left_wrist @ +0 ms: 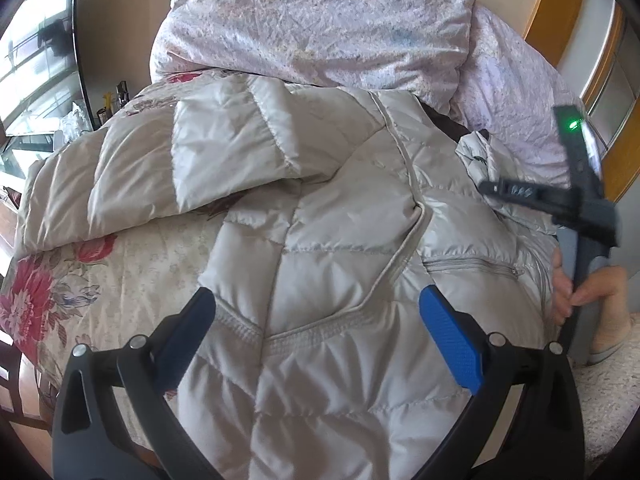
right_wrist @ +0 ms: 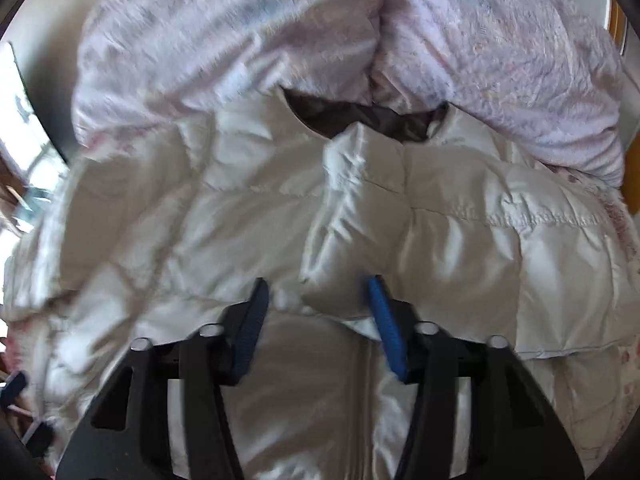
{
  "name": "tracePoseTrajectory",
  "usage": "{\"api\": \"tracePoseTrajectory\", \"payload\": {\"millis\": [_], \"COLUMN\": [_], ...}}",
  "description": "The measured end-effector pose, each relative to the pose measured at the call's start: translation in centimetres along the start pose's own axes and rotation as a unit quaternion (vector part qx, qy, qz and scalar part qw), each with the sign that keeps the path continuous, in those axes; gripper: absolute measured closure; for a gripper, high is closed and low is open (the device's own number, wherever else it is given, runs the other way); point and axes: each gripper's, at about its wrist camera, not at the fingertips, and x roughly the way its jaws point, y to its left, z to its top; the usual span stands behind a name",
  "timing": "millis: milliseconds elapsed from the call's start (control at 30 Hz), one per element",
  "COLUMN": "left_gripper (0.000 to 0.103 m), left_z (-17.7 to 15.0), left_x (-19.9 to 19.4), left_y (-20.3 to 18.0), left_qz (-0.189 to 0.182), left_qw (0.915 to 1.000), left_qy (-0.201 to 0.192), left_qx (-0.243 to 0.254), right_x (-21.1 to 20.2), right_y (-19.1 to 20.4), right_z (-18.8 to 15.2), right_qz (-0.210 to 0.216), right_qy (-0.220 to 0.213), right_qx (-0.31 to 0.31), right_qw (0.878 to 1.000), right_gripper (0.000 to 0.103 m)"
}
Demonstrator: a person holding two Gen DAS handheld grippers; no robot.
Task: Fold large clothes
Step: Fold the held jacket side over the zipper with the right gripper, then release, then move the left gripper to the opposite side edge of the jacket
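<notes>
1. The large pale grey quilted puffer jacket [left_wrist: 320, 208] lies spread on the bed, over the cream bedspread with red flowers [left_wrist: 44, 292]. Its dark-lined collar [right_wrist: 360, 116] points away from both cameras, toward the crumpled pale lilac duvet [left_wrist: 320, 28] heaped at the far end. So its long axis runs from the person straight away to the duvet, and the hem is on the near side.

2. One quilted sleeve [left_wrist: 224, 148] is already laid across the body on the left side of the left wrist view. In the right wrist view a second folded part, the sleeve flap [right_wrist: 360, 208], lies down the middle, with its near end just in front of the claw.

3. The left gripper [left_wrist: 316, 320] hangs above the lower body of the jacket. Its jaws stand wide apart and nothing is between them.

4. The right gripper [right_wrist: 316, 312] is over the jacket middle. Its jaws are a little apart; the flap end lies between the blue fingertips [right_wrist: 380, 300], but I see no pad pressing it, so I judge it is released.

5. I judge the hem is nearer to the left gripper, so the coming fold should go from the hem toward the collar, along the long axis.
</notes>
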Motion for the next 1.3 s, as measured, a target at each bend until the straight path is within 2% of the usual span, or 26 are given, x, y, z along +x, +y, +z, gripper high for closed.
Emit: {"api": "tracePoseTrajectory", "payload": {"millis": [133,200,300,367,467,567,633,700,800,900,1033,1133,1300], "left_gripper": [0.002,0.002,0.002,0.002,0.002,0.002,0.002,0.002,0.002,0.002,0.002,0.002,0.002], "left_z": [0.0,0.1,0.1,0.1,0.1,0.1,0.1,0.0,0.0,0.0,0.0,0.1,0.3], "left_x": [-0.1,0.0,0.1,0.1,0.0,-0.1,-0.2,-0.3,-0.4,-0.5,-0.7,-0.7,-0.5], "left_y": [0.8,1.0,1.0,0.8,0.6,0.6,0.6,0.6,0.4,0.1,-0.3,-0.7,-1.2], "left_qz": [0.003,0.001,-0.001,-0.001,0.001,0.003,0.007,0.007,0.008,0.011,0.016,0.021,0.019], "left_qw": [1.0,1.0,1.0,1.0,1.0,1.0,1.0,1.0,1.0,0.9999,0.9997,0.9996,0.9996], "left_qy": [-0.002,0.0,0.002,0.001,-0.001,-0.002,-0.004,-0.004,-0.005,-0.006,-0.007,-0.005,0.0], "left_qx": [-0.007,-0.01,-0.008,-0.005,-0.002,0.0,0.002,0.001,0.003,0.008,0.016,0.02,0.023], "right_x": [-0.4,-1.2,-1.6,-1.6,-1.2,-0.7,-1.4,-2.8,-4.7,-3.9,-1.5,1.9,3.4], "right_y": [-1.4,-1.2,-0.1,0.8,1.8,1.8,1.5,0.8,-0.7,-2.3,-3.3,-3.7,-3.2], "right_z": [0.2,0.3,0.2,0.0,-0.3,-0.4,-0.5,-0.6,-0.3,0.4,0.8,0.4,0.1], "right_qz": [0.03,0.059,0.109,0.128,0.121,0.115,0.126,0.13,0.101,0.062,-0.001,-0.038,-0.072], "right_qy": [-0.01,-0.017,-0.006,0.002,0.007,0.025,0.025,-0.003,-0.054,-0.056,-0.041,0.015,0.012], "right_qx": [0.045,0.046,0.046,0.042,0.027,0.017,0.018,0.022,0.029,0.046,0.06,0.067,0.059], "right_qw": [0.998,0.997,0.993,0.991,0.992,0.993,0.992,0.991,0.993,0.995,0.997,0.997,0.996], "right_gripper": [0.088,0.088,0.088,0.088,0.087,0.072,0.049,0.048,0.049,0.05,0.049,0.046,0.044]}}
